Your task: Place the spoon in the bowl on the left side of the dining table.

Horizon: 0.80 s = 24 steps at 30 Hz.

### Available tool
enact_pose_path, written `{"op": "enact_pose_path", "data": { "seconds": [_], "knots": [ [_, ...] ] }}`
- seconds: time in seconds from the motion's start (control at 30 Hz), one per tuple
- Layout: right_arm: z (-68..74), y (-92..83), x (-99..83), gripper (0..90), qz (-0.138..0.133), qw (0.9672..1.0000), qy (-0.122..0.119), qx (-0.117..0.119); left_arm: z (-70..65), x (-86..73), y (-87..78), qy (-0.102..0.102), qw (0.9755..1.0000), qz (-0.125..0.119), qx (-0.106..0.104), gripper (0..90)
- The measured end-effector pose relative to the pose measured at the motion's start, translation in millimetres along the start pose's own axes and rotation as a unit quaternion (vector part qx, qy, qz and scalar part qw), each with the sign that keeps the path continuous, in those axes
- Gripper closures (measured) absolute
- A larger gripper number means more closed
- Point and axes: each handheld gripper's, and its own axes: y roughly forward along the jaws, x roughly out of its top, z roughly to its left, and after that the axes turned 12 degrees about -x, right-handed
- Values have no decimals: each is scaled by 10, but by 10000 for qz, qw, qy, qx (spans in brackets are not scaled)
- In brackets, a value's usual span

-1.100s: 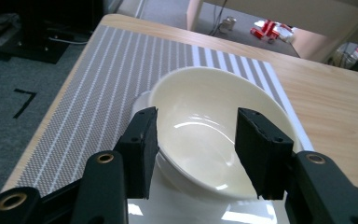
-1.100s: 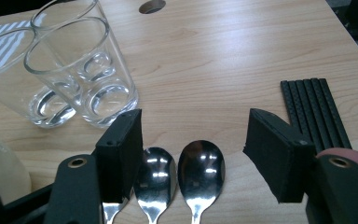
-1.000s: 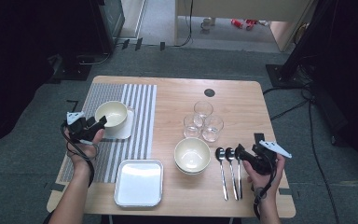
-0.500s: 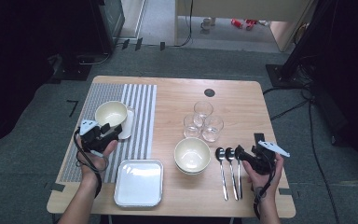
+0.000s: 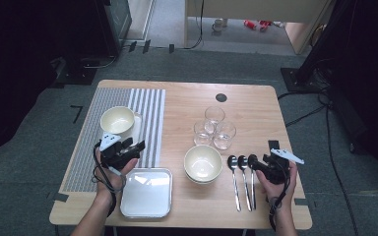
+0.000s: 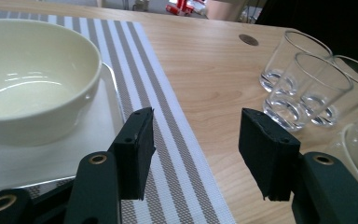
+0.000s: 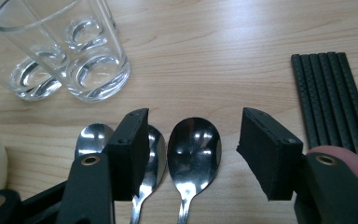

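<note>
- Wooden tabletop (image 5: 256,113) lying beneath both tongs.
- Right tongs (image 7: 193,140) narrowing, straddling the rightmost spoon (image 7: 193,144), pads not yet pressing.
- Left tongs (image 6: 193,144), wide and empty, drifting right from the bowl (image 6: 28,88).

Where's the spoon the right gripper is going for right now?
In the right gripper view, the rightmost spoon lies on the table between the open right gripper jaws, untouched, beside the middle spoon and short of the glasses.

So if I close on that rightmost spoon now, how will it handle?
The rightmost spoon looks polished, so it may slip between the right gripper pads. It lies flat on the table, so probably hard to get under. Likely stiff and light.
</note>
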Motion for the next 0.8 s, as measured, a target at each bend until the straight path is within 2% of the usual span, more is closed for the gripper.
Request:
{"op": "enact_pose_path", "data": {
  "seconds": [0.13, 0.23, 0.43, 0.5, 0.57, 0.8],
  "knots": [
    [-9, 54, -7, 437, 117, 9999, -86, 29, -89, -19, 4, 176, 9998, 19, -129, 458],
    [-1, 103, -22, 442, 203, 9997, -128, 16, -125, -40, 24, 218, 9995, 76, -213, 457],
    [-10, 191, -40, 438, 289, 9991, -179, -234, -116, -74, 43, 223, 9994, 162, -189, 457],
    [-28, 214, -43, 430, 243, 9991, -167, -299, -110, -82, 44, 247, 9994, 202, -121, 458],
    [-50, 233, -44, 430, 259, 9993, -73, -278, -109, -91, 46, 274, 9993, 228, -97, 458],
    [-53, 290, -59, 410, 363, 9991, -121, -208, -136, -105, 53, 324, 9990, 262, -129, 459]
  ]
}}
